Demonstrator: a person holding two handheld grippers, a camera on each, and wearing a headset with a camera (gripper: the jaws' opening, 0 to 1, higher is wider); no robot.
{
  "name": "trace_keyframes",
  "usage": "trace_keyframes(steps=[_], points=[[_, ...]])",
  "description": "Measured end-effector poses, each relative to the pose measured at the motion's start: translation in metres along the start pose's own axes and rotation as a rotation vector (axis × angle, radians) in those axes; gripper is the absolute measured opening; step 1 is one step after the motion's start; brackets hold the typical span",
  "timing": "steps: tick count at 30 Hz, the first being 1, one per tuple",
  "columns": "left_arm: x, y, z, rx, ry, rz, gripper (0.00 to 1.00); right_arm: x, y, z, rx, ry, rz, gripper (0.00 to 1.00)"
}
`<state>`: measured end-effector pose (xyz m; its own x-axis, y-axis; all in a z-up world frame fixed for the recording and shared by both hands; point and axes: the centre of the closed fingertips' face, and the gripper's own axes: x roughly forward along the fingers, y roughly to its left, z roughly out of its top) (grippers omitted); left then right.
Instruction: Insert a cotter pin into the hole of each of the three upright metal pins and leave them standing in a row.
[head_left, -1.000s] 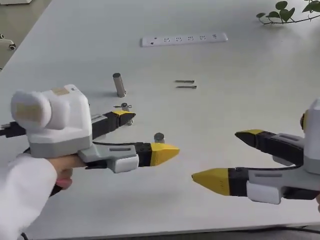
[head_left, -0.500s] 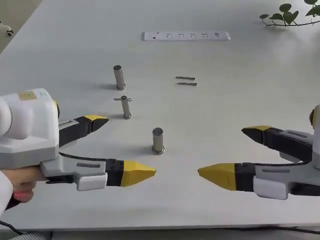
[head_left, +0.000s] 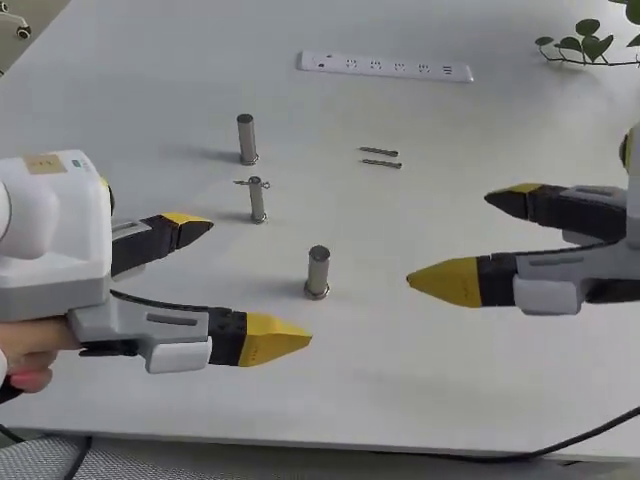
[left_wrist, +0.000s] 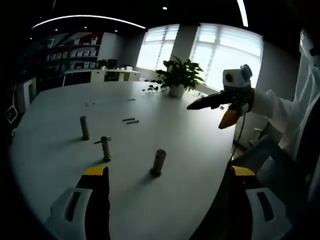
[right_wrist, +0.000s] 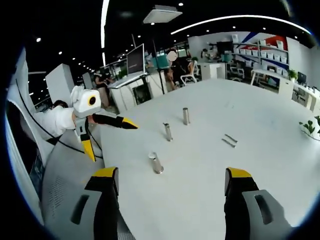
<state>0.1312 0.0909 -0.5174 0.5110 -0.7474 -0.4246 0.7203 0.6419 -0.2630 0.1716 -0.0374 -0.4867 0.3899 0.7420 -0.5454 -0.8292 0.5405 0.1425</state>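
The left tool (head_left: 255, 283) and the right tool (head_left: 451, 238) are built alike. Each has two long black jaws that taper to pointed yellow tips. The jaws are set in light grey moulded shells with a slot-like recess along the side, and behind these the body turns white. A thin dark cable (left_wrist: 242, 140) hangs under the right tool. The person wears a white sleeve (left_wrist: 280, 102) on each arm, reaching to the wrist.

Three grey pins stand upright: far pin (head_left: 246, 138), middle pin (head_left: 258, 201) with a cotter pin (head_left: 250, 183) through its top, near pin (head_left: 318, 271). Two loose cotter pins (head_left: 379, 152) lie side by side nearby.
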Motion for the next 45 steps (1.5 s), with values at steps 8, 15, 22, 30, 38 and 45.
trace_keyframes(steps=[8, 15, 22, 30, 38, 45], points=[[-0.006, -0.003, -0.007, -0.043, -0.014, 0.021, 0.99, 0.028, -0.022, 0.011, -0.249, 0.194, 0.069, 0.79], [-0.008, -0.002, -0.006, -0.062, -0.039, 0.037, 0.99, 0.06, -0.062, 0.016, -0.349, 0.312, 0.104, 0.7], [-0.011, 0.002, -0.008, -0.063, -0.033, 0.046, 0.99, 0.089, -0.087, 0.011, -0.447, 0.438, 0.176, 0.5], [-0.016, 0.007, -0.009, -0.075, -0.031, 0.07, 0.99, 0.112, -0.107, 0.01, -0.491, 0.524, 0.189, 0.44], [-0.018, 0.013, -0.011, -0.105, -0.033, 0.089, 0.99, 0.129, -0.139, -0.002, -0.494, 0.61, 0.17, 0.25], [-0.017, 0.014, -0.012, -0.126, -0.038, 0.097, 0.99, 0.135, -0.157, -0.016, -0.46, 0.663, 0.152, 0.12]])
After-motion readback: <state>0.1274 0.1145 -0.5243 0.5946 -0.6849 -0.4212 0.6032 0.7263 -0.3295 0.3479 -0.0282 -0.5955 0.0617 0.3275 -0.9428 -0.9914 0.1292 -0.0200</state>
